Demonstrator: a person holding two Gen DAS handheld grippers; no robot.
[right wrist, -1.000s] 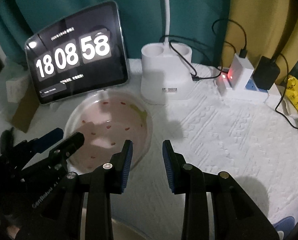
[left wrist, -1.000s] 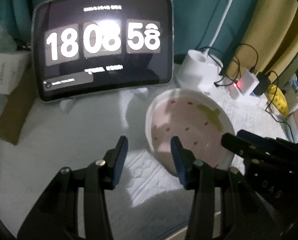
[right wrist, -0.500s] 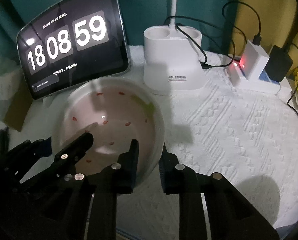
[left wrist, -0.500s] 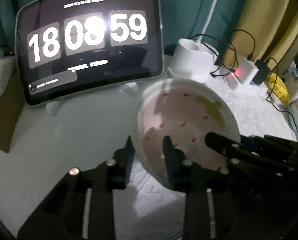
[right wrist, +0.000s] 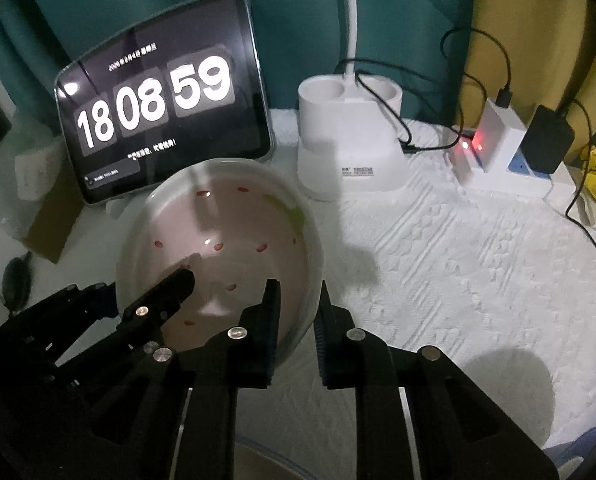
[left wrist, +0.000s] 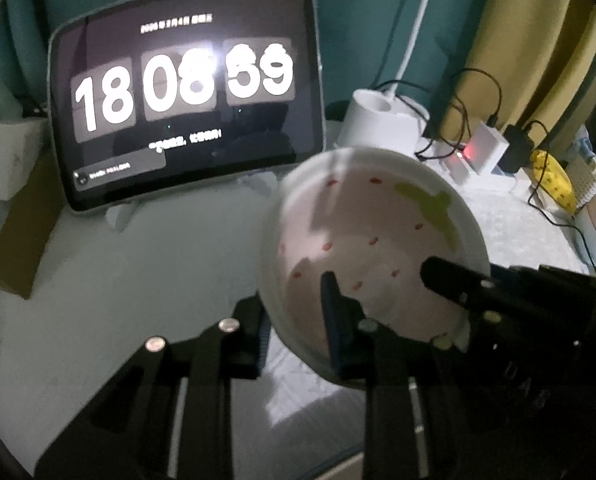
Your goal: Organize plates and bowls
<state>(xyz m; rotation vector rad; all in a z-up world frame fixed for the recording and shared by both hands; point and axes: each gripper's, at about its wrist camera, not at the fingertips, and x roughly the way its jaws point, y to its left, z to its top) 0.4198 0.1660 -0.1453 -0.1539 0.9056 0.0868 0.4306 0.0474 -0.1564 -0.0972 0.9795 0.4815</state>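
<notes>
A white bowl (left wrist: 378,248) with a pink inside, red seed marks and a green leaf is held off the white cloth, tilted. My left gripper (left wrist: 298,312) is shut on its near left rim, one finger inside and one outside. My right gripper (right wrist: 298,304) is shut on the bowl (right wrist: 225,240) at its near right rim, one finger inside and one outside. Each gripper shows in the other's view, the right one (left wrist: 498,300) and the left one (right wrist: 145,304).
A tablet clock (right wrist: 161,120) stands at the back left. A white lamp base (right wrist: 350,140) stands at the back middle. A power strip with chargers (right wrist: 506,148) and cables lies at the back right. A cardboard box (left wrist: 21,232) lies at the left.
Both grippers moved onto the bowl's rim and shut on it. The bowl has come up off the cloth and sits nearer the cameras.
</notes>
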